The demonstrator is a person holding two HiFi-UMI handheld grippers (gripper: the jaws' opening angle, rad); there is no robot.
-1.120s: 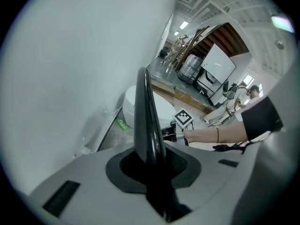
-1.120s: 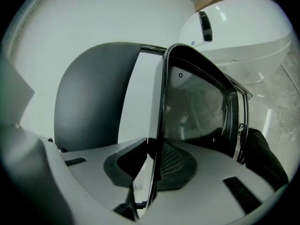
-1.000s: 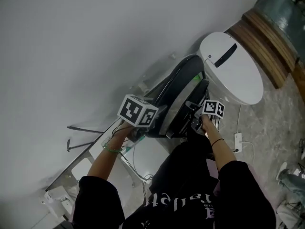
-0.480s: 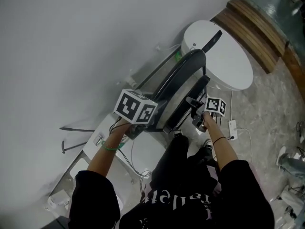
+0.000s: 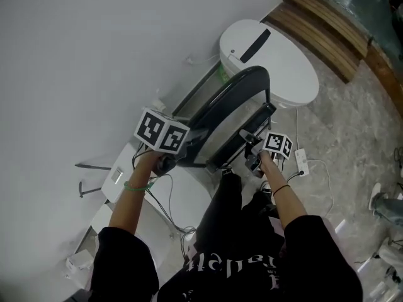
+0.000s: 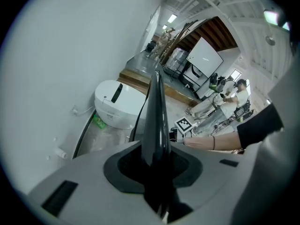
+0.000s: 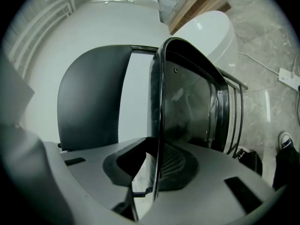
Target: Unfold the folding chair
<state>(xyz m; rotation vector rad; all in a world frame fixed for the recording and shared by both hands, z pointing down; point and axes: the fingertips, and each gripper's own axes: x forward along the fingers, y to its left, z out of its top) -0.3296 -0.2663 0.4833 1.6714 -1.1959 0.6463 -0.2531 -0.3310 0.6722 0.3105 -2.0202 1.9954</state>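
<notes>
Fingers (image 7: pixel 123 165), right gripper (image 7: pixel 154 153), clamp folding chair (image 7: pixel 187 97); hidden (mostly) in head view.

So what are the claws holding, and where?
The folding chair: left claw grips its wall-side panel's edge, jaws just easing wider; right claw grips the other panel's edge.

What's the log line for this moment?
chair: folded | left claw: clamps chair edge, jaws just opening slightly | right claw: clamps chair edge, jaws just opening slightly
</notes>
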